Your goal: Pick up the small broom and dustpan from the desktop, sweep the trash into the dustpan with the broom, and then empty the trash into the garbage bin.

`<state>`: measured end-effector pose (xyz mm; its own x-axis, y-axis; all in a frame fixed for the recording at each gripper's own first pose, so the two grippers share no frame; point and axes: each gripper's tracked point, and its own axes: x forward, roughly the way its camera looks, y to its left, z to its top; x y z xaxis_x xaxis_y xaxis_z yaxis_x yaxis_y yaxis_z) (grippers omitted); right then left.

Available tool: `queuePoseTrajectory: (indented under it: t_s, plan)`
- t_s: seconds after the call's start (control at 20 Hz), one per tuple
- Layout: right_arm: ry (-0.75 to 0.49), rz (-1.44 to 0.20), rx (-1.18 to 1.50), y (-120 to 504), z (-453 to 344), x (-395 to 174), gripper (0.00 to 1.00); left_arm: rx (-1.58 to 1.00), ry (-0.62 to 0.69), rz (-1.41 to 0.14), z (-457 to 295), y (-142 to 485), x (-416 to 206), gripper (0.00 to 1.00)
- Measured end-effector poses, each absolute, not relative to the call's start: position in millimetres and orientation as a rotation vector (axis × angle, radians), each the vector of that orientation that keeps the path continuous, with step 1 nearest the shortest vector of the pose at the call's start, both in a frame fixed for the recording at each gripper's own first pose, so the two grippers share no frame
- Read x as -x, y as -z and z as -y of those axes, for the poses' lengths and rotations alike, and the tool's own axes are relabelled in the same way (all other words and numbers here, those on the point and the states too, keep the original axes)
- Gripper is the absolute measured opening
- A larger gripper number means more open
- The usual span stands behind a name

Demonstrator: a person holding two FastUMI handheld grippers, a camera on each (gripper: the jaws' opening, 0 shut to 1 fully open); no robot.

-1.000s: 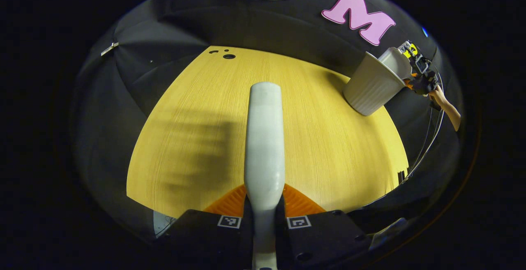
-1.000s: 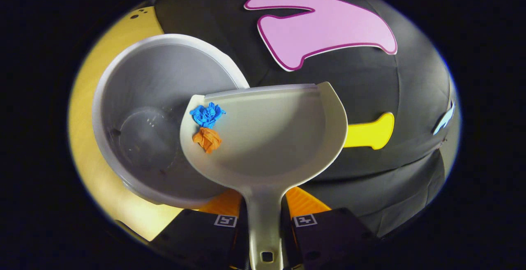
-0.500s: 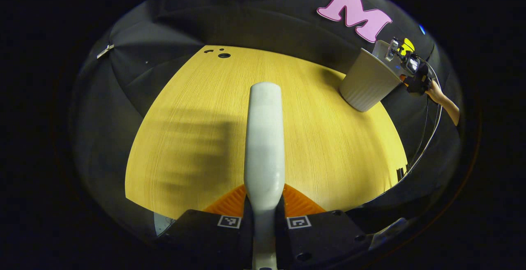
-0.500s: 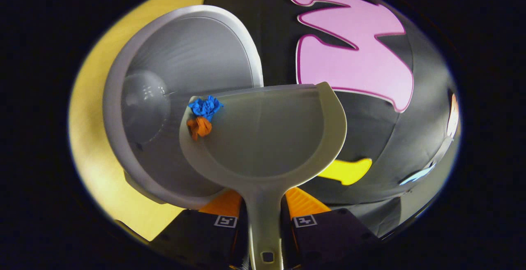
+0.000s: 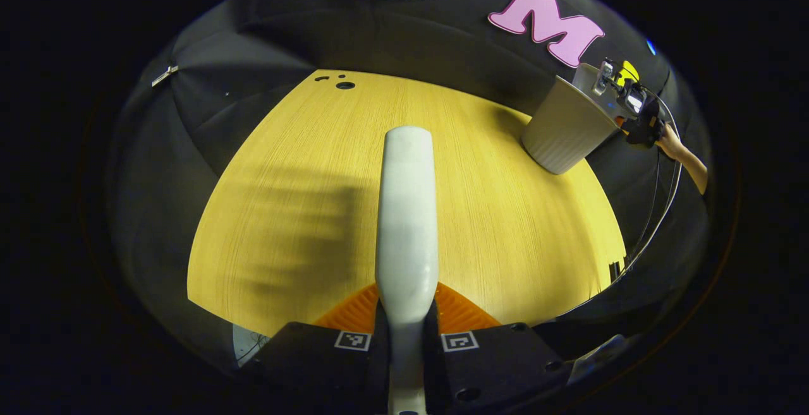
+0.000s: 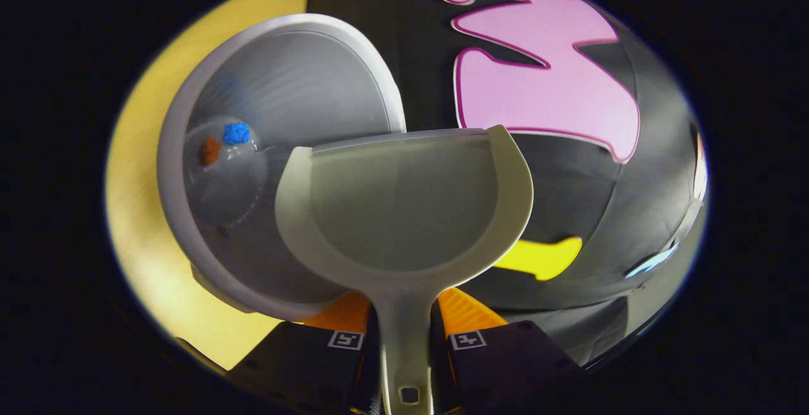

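With both scraps lying in the bin, the right gripper, clamping the emptied dustpan, could tip it; the left gripper clamps the broom.

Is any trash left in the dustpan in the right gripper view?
No, the dustpan is bare, and the blue scrap and orange scrap lie at the bottom of the garbage bin.

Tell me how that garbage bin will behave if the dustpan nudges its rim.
The garbage bin looks like thin plastic holding just two small scraps, so it is probably light and easily shoved. Its tall shape, tapering toward the base, suggests it may tip rather than slide on the smooth wooden desktop.
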<state>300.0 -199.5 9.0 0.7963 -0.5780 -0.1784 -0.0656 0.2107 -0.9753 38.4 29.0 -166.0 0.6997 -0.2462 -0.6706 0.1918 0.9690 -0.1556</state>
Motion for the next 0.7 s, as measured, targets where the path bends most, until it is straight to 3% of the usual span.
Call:
queuePoseTrajectory:
  t_s: [0.25,0.5,0.7]
  plan:
    - [0.379,-0.626,0.941,-4.0,199.1,-296.0,0.35,0.123,0.233,-0.725,-22.5,153.6,-39.8,0.26]
    - [0.346,-0.521,0.566,-9.4,187.5,-302.8,0.35,0.124,0.256,-0.683,-8.3,135.2,-38.0,0.26]
    - [0.323,-0.435,0.460,-17.3,176.0,-308.9,0.35,0.069,0.276,-0.667,-0.6,128.5,-34.9,0.26]
